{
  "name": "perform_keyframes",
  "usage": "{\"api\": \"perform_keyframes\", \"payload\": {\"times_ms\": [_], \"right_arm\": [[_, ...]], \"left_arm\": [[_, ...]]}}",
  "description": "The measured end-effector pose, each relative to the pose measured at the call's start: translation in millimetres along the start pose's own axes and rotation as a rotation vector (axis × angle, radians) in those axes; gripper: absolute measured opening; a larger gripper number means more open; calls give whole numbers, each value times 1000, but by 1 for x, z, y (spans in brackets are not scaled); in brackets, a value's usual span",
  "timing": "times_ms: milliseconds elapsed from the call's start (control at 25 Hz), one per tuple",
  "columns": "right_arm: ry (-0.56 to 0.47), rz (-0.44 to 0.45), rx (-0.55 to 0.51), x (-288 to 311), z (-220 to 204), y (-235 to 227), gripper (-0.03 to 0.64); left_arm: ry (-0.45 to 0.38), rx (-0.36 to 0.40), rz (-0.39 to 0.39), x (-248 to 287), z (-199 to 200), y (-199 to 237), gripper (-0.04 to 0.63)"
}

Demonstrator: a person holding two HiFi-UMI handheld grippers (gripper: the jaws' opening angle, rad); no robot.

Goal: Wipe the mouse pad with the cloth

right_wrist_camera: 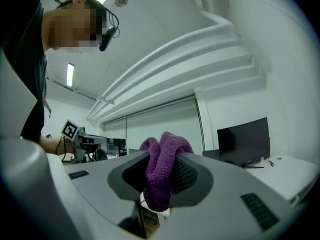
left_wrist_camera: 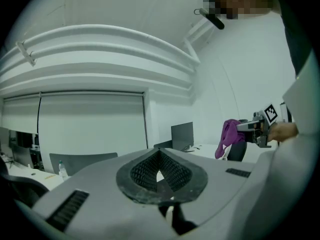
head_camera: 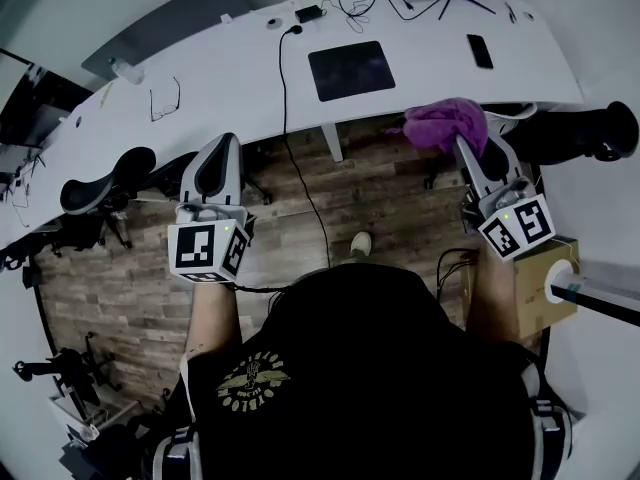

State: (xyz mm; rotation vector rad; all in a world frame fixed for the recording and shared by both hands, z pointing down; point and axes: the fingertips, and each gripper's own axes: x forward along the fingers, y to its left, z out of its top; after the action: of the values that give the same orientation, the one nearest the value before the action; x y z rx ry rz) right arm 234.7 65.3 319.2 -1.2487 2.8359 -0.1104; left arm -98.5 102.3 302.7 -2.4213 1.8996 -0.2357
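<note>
While both grippers are held over the wooden floor (head_camera: 390,188) on the person's side of the table (head_camera: 220,78), the left gripper (head_camera: 220,148) (left_wrist_camera: 159,173) has its fingers closed on nothing. The right gripper (head_camera: 465,146) (right_wrist_camera: 160,176) has its fingers clamped on the bunched purple cloth (head_camera: 445,123) (right_wrist_camera: 162,154). Beyond them, the dark mouse pad (head_camera: 351,70) lies flat mid-table, a little back from the near edge, with its longer side along that edge. It sits forward and left of the cloth and nearer the right gripper, so the reach probably goes forward and slightly inward.
</note>
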Motion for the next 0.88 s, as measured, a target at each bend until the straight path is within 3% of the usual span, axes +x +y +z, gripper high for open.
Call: {"api": "perform_keyframes", "payload": {"times_ms": [400,880], "right_arm": [[-7,-9,34,13,-1,-42,94],[14,18,17,59,-3,-39,94]], "left_arm": [[4,8,34,23,0,1,3],[6,-30,59,44,-21,38,3]]}}
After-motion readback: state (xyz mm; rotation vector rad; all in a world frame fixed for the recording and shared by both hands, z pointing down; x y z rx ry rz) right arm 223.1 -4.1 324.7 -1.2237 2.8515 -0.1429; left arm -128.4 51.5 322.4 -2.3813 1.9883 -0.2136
